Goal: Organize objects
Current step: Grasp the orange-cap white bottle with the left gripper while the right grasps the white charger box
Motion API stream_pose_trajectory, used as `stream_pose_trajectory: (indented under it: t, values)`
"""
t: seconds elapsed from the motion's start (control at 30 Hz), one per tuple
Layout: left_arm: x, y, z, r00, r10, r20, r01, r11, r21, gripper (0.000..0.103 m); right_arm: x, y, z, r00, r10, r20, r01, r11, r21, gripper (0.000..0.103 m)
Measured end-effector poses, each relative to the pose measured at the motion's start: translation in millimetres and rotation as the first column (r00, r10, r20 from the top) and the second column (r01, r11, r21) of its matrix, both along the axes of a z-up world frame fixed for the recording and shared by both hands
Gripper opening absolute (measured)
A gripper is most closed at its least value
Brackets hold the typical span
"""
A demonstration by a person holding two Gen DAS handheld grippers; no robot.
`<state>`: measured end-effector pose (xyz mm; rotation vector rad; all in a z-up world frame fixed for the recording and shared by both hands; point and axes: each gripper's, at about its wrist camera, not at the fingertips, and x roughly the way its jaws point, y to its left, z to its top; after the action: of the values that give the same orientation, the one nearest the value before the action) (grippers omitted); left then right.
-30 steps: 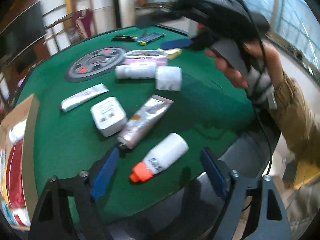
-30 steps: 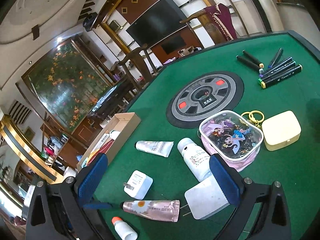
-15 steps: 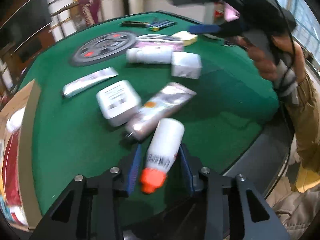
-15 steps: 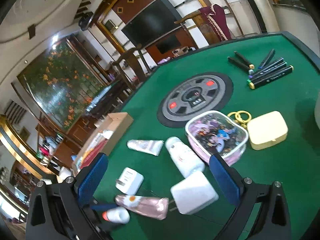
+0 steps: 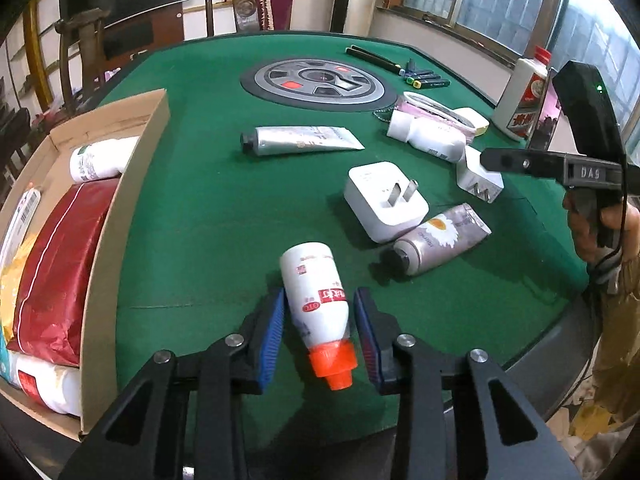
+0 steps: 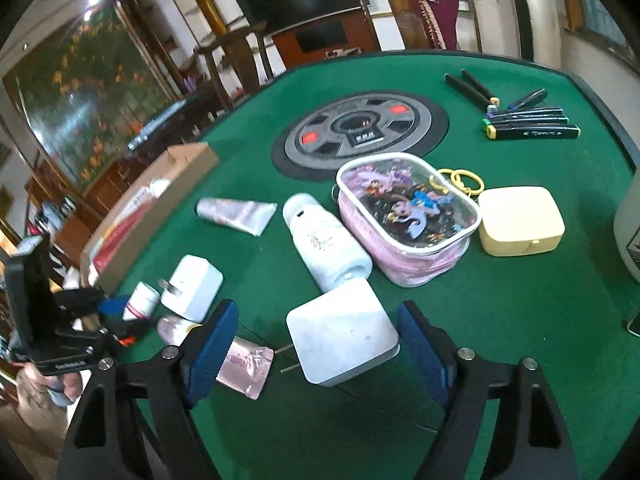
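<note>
The green table (image 5: pixel 208 216) carries a cardboard box (image 5: pixel 116 216) at its left edge, already holding packets. The right hand-held gripper (image 6: pixel 318 344) has just been closing around a white charger (image 6: pixel 342 338), its pads not yet touching it. The left hand-held gripper (image 5: pixel 319 322) has just closed and clamps a white bottle (image 5: pixel 316 292) with an orange cap near the front edge.

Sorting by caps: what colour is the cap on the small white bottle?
Orange cap, clearest in the left wrist view.
</note>
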<state>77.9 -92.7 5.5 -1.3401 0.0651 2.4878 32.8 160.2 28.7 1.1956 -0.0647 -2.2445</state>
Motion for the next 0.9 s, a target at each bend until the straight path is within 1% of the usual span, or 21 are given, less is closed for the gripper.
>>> stream_pose_trajectory:
  t: [0.07,0.17,0.2,0.3,0.37,0.43,0.47,0.6,0.63,0.7,0.8,0.9]
  values:
    - [3.0,4.7,-0.1,1.000,-0.007,-0.010,0.007,1.000,-0.026,0.036,-1.4,-1.1,-4.7,0.999,-0.032,0.003,0.032,0.999,0.030,0.085]
    - [3.2,11.0,-1.2,1.000,-0.016,-0.025,0.014,0.998,-0.056,0.040,0.4,-6.7,-6.7,0.999,-0.033,-0.015,0.034,0.996,0.082,0.079]
    - [2.7,11.9,-1.2,0.999,-0.017,-0.027,0.015,0.998,-0.056,0.040,1.7,-9.8,-7.2,1.000,-0.021,-0.019,0.023,0.995,0.095,0.077]
    - [1.7,13.7,-1.7,0.999,-0.017,-0.030,0.015,0.998,-0.058,0.041,4.6,-14.0,-7.3,0.999,-0.002,-0.036,0.007,0.991,0.135,0.077]
    - [2.8,13.1,-1.8,0.999,-0.016,-0.032,0.014,0.998,-0.057,0.041,5.2,-14.2,-7.5,0.999,0.002,-0.040,0.004,0.989,0.145,0.076]
    - [3.0,13.0,-1.4,1.000,-0.008,-0.028,0.006,0.998,-0.056,0.041,5.6,-12.5,-7.2,0.998,-0.017,-0.054,0.026,0.986,0.166,0.067]
    - [3.4,13.2,-1.4,1.000,-0.004,-0.026,0.002,0.998,-0.057,0.041,5.1,-10.8,-7.1,0.998,-0.021,-0.055,0.030,0.986,0.164,0.064]
    - [7.0,14.7,-1.3,1.000,0.007,-0.025,-0.008,0.998,-0.056,0.041,6.4,-13.2,-5.9,0.997,-0.018,-0.070,0.031,0.982,0.186,0.064]
    - [7.4,14.3,-1.3,1.000,0.011,-0.025,-0.012,0.999,-0.050,0.041,6.5,-12.0,-5.4,0.997,-0.021,-0.070,0.033,0.983,0.180,0.064]
    - [7.3,13.5,-0.9,1.000,0.018,-0.023,-0.019,0.999,-0.036,0.041,7.0,-6.6,-1.2,0.996,-0.036,-0.084,0.048,0.989,0.141,0.063]
    - [5.2,14.1,-0.4,1.000,0.018,-0.018,-0.018,1.000,0.002,0.041,10.5,-6.9,6.5,0.993,-0.026,-0.114,0.036,0.996,0.087,0.063]
    - [3.1,21.4,-0.7,1.000,0.011,-0.026,-0.012,1.000,-0.009,0.039,13.8,-8.2,11.1,0.992,-0.015,-0.125,0.020,0.999,0.037,0.064]
